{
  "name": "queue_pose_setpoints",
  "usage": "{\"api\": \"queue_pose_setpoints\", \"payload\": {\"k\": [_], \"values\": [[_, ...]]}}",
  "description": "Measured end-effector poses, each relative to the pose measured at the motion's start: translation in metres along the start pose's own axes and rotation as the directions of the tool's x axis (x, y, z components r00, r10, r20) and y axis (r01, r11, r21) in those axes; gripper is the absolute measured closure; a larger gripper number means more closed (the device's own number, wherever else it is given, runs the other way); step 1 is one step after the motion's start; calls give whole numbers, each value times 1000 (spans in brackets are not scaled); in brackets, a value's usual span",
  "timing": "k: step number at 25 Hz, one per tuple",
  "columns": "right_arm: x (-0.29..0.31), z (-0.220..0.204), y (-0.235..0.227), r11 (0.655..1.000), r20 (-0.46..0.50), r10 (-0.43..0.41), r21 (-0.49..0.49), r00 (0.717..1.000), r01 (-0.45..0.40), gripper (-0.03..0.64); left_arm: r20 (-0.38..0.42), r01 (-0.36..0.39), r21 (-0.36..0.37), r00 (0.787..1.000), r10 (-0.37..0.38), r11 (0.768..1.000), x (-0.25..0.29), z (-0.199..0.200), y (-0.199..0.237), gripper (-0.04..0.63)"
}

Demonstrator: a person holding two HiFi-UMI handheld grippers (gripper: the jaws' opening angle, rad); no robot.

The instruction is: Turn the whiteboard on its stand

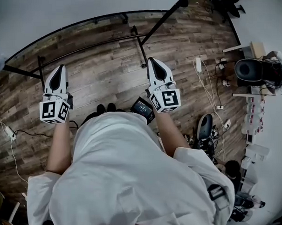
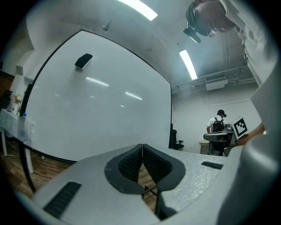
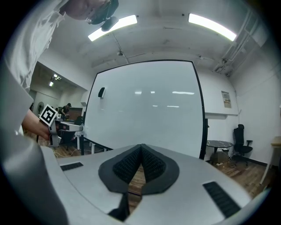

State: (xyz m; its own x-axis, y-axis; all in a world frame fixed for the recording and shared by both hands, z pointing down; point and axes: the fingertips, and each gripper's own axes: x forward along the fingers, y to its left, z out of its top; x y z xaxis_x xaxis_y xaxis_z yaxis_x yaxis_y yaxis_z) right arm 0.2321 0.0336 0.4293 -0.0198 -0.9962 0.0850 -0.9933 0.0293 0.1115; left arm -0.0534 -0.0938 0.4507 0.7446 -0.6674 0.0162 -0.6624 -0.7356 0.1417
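A large whiteboard (image 1: 80, 7) in a black frame stands ahead of me on a black stand (image 1: 137, 39) with floor feet. It fills the left gripper view, whiteboard (image 2: 96, 101), and the right gripper view, whiteboard (image 3: 149, 110). A small black eraser (image 2: 83, 60) sticks to its upper left, the same eraser (image 3: 101, 92) showing in the right gripper view. My left gripper (image 1: 60, 69) and right gripper (image 1: 151, 61) are held level towards the board, both short of it. The left gripper (image 2: 142, 147) and the right gripper (image 3: 141, 147) are each shut with nothing between the pads.
A dark tablet-like device (image 1: 142, 107) lies on the wood floor by my feet. Cables and a power strip (image 1: 9, 133) trail at the left, and more cables and gear (image 1: 205, 129) sit at the right. A person (image 2: 218, 123) stands far off, and an office chair (image 3: 240, 136) is at the right.
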Motion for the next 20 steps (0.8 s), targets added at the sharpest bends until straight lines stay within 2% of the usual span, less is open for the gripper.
{"api": "queue_pose_setpoints", "payload": {"k": [6,10,20], "values": [[-22,-22,-21,999,-25,-35,20,999,35,620,-6,16,15,1000,-16,1000,-1,-4,-25,588],[-37,-25,-29,1000,-20,-29,4,999,29,620,-4,27,29,1000,-27,999,-2,-5,-43,588],[-50,-33,-41,999,-12,-27,47,1000,28,620,-1,87,35,996,-87,996,11,-5,-78,588]]}}
